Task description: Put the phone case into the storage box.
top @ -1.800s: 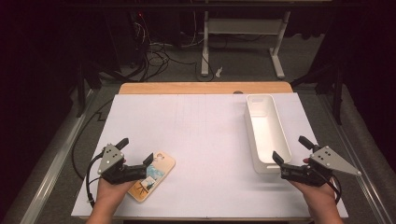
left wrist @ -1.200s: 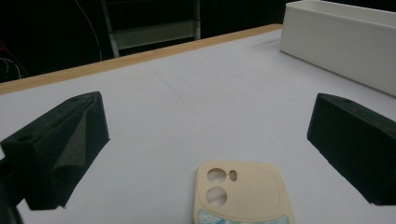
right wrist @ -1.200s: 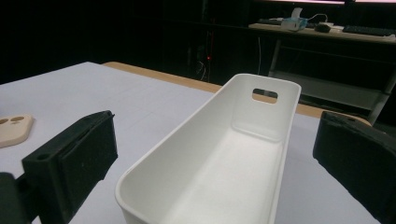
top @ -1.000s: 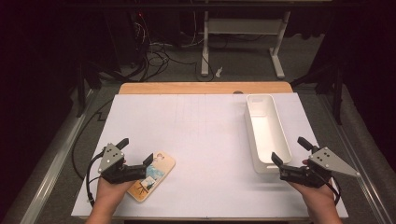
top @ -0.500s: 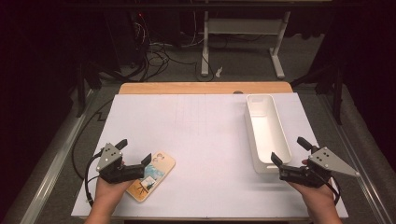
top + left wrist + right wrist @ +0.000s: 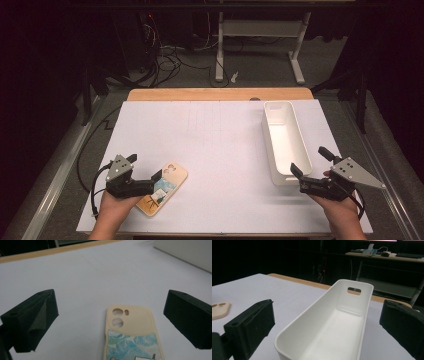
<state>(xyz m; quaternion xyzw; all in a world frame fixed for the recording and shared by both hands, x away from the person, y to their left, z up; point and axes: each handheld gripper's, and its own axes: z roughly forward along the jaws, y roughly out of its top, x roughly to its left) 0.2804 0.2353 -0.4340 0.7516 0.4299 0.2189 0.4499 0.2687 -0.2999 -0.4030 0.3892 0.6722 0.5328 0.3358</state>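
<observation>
A: Here, the left gripper (image 6: 147, 175) straddles the phone case (image 6: 162, 188) near the table's (image 6: 220, 145) front-left corner, jaws apart. How best to grasp it?

B: Probably centre it, lower, then close on its long sides. The right gripper (image 6: 310, 167), also spread, flanks the tray (image 6: 282, 140) along the right edge.

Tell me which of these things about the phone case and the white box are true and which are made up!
1. The left claw is wide open around the phone case. True.
2. The phone case lies inside the white bin. False: it lies on the white table cover, far from the bin.
3. The bin holds nothing. True.
4. The right claw is shut on the bin's rim. False: its jaws stand open on either side of the bin's near end.
</observation>
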